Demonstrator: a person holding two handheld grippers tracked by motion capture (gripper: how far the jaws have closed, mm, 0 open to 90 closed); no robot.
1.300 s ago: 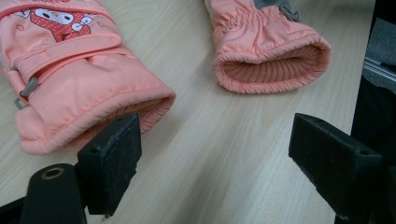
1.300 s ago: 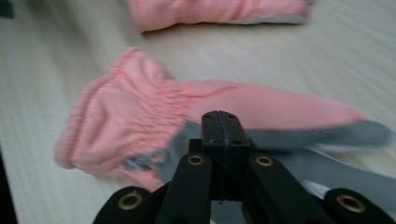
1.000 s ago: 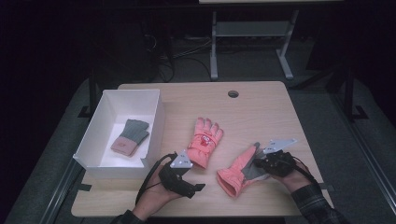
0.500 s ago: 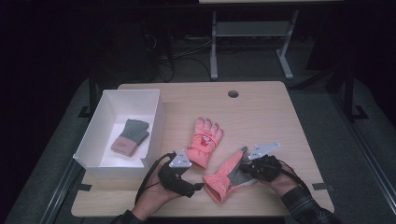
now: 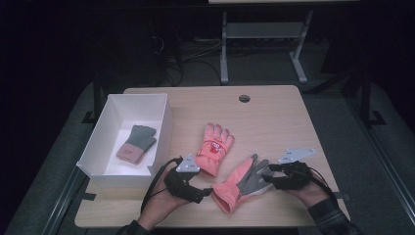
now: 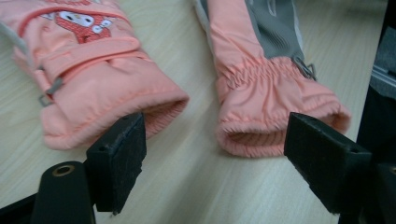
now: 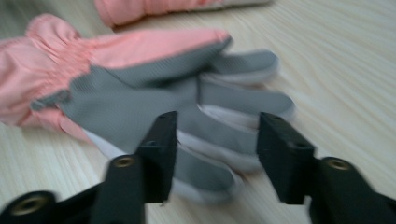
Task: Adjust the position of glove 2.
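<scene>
Near the front edge of the wooden bench (image 5: 274, 117), a pink glove with a grey palm (image 5: 242, 182) lies palm up, cuff toward the person, fingers pointing up and to the right. Right gripper (image 5: 272, 177) sits at the glove's fingertips; in the right gripper view its jaws stand apart with the grey glove fingers (image 7: 219, 116) between and beyond them, not clamped, picture a bit blurred. Left gripper (image 5: 204, 193) is just beside the cuff end, on the glove's left; in the left gripper view its jaws are wide, the elastic cuff opening (image 6: 275, 126) lying between them nearer the right-hand jaw, nothing gripped. Second pink glove (image 5: 214, 148), the one with a red cartoon patch, lies back up just left of the first, fingers pointing away from the person; its cuff (image 6: 116, 105) shows close behind the left-hand jaw in the left gripper view; whether it touches the jaw, cannot tell. White open box (image 5: 161, 122) stands on the left part of the bench, with a small knit glove, grey with a pink cuff (image 5: 137, 144), lying flat inside. Round cable hole (image 5: 244, 98) near the far edge of the bench. Both hands come in from the bottom edge of the high view, sleeve visible on the right one.
</scene>
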